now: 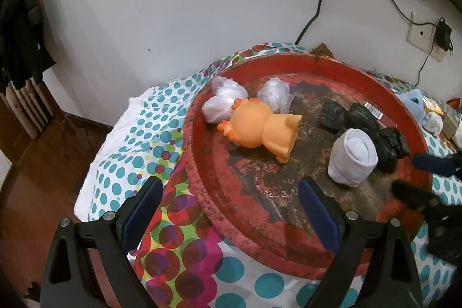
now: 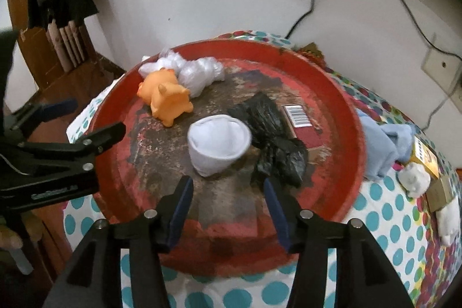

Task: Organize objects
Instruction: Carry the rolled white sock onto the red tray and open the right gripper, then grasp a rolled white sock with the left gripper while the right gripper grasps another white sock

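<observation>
left wrist view: the left gripper [image 1: 231,210] hangs with jaws spread wide and nothing between them, straddling the near rim of the red tray [image 1: 288,253]. bare tray floor lies ahead. the orange toy [image 1: 260,129] lies on its side beyond, touching clear plastic bundles [image 1: 219,103]. the white sock roll [image 1: 352,158] stands right of the jaws, against black bags [image 1: 366,123].

right wrist view: the right gripper [image 2: 228,201] is spread and empty above the tray's near floor [image 2: 219,201]. the sock roll [image 2: 218,145] sits just ahead, apart from the pads. the left gripper [image 2: 86,120] hovers over the left rim. a blue cloth [image 2: 381,146] lies outside the right rim.
</observation>
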A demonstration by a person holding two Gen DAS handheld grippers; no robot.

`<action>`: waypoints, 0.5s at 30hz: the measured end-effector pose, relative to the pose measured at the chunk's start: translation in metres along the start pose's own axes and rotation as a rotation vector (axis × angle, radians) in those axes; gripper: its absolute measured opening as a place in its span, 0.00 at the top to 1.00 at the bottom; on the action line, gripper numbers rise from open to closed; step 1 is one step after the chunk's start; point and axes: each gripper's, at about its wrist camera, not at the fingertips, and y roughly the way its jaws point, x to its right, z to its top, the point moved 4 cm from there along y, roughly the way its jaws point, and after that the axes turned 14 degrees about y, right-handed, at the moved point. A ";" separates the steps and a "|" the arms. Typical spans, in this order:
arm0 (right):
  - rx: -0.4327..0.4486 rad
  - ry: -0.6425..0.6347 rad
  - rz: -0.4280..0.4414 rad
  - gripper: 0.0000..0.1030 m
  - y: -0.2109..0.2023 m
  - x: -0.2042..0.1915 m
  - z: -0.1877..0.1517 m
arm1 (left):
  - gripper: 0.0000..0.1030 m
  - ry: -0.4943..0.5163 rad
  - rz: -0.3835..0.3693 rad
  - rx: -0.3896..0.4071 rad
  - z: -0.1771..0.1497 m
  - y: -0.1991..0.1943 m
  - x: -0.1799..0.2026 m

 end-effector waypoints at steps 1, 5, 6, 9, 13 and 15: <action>0.010 0.012 0.001 0.48 -0.006 0.005 0.000 | 0.09 0.003 0.001 0.001 0.000 0.000 0.001; 0.056 0.059 -0.033 0.48 -0.028 0.039 0.001 | 0.09 0.016 0.003 0.003 0.000 0.000 0.004; 0.063 0.075 -0.049 0.48 -0.032 0.052 0.002 | 0.09 0.019 0.003 0.004 0.000 0.000 0.006; 0.075 0.124 -0.109 0.47 -0.040 0.091 0.001 | 0.09 0.039 0.014 0.005 0.002 0.002 0.011; 0.096 0.199 -0.214 0.47 -0.052 0.157 0.002 | 0.09 0.071 0.008 0.015 0.003 0.001 0.020; 0.108 0.239 -0.264 0.47 -0.059 0.191 0.003 | 0.09 0.081 0.000 0.017 0.003 0.000 0.023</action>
